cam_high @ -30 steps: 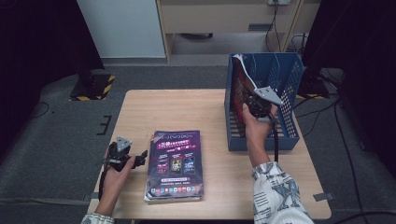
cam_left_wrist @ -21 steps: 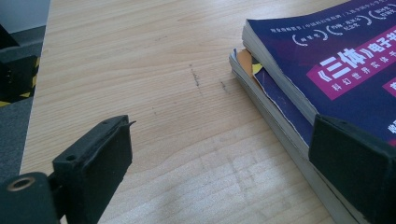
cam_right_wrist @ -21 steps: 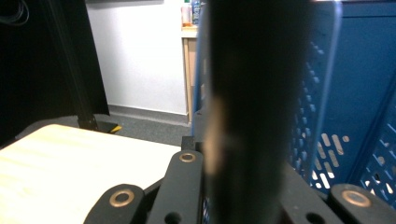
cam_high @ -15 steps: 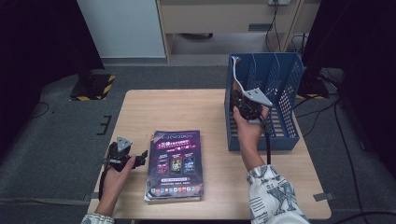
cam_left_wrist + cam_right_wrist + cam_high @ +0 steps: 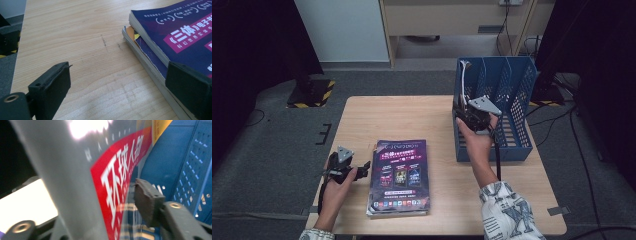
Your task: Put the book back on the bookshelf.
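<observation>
1. Left hand-held gripper point(image 5: 362, 167), nearest to me, low on the bench point(image 5: 362, 120): jaws apart with nothing between them, resting just left of the stack. In the left gripper view one jaw stands on bare wood and the other at the stack's edge. It has not shifted over the last second.

2. Stack of magazines point(image 5: 399, 177), middle of the bench, lying flat: purple cover on top, an orange-cornered one point(image 5: 130, 31) peeking out beneath. Not yet filed.

3. Right hand-held gripper point(image 5: 469, 112), farther off at the left compartment of the file rack: its jaws have just been opening. A second ago they were clamped on the magazine; now the right gripper view shows a gap between the visible pad and the cover, so I judge the grip released.

4. Magazine with red banner point(image 5: 120, 182), standing on edge in that left compartment, its top point(image 5: 463, 67) leaning against the rack wall. A second ago it was tilted higher above the slot; it now sits lower.

5. Blue file rack point(image 5: 517, 100), far right of the bench, upright, remaining compartments empty as far as I can tell.

My reading: one magazine delivered; the stack comes next.
</observation>
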{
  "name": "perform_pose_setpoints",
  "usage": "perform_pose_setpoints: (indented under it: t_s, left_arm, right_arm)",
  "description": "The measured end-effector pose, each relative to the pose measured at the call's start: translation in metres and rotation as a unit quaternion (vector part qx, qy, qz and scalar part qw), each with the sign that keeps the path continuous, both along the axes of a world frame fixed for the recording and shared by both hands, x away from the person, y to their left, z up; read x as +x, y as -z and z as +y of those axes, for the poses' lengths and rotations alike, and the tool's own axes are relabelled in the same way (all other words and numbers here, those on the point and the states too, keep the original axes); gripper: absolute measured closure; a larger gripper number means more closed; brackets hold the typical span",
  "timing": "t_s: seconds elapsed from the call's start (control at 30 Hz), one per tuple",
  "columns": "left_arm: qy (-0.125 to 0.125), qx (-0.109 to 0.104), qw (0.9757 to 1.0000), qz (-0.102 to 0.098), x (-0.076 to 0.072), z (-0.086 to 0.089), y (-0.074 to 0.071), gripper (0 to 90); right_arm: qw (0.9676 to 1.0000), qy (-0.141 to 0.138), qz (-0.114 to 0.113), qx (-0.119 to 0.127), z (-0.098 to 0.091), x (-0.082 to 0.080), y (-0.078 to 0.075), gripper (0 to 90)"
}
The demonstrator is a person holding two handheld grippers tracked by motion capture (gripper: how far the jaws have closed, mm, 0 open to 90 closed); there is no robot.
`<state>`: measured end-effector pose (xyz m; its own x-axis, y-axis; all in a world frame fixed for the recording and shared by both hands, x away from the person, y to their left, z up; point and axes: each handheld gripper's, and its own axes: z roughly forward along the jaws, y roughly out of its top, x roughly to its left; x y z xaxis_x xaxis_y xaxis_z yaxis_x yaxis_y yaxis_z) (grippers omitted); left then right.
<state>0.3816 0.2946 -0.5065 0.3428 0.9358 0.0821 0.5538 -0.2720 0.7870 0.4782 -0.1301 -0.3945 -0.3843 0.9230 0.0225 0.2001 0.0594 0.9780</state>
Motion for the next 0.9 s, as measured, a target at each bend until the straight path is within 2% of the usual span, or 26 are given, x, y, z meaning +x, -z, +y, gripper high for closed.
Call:
perform_pose_setpoints:
  t_s: [0.17, 0.37, 0.67, 0.9]
  left_arm:
    - [0.000, 0.002, 1.0000, 0.001, 0.000, 0.000, 0.000, 5.9]
    - [0.000, 0.003, 1.0000, 0.002, 0.000, 0.000, 0.001, 5.9]
    - [0.001, 0.003, 1.0000, 0.002, 0.000, -0.001, 0.001, 5.9]
    - [0.000, 0.001, 1.0000, 0.002, 0.000, 0.000, 0.001, 5.9]
  right_arm:
    - [0.9998, -0.013, 0.012, -0.003, -0.004, -0.002, 0.003, 36.8]
    - [0.9994, -0.029, 0.020, 0.000, -0.008, -0.006, 0.005, 31.9]
    - [0.9993, -0.025, 0.026, 0.011, -0.011, 0.000, 0.007, 30.8]
    - [0.9987, -0.037, 0.033, 0.012, -0.010, -0.001, 0.009, 27.2]
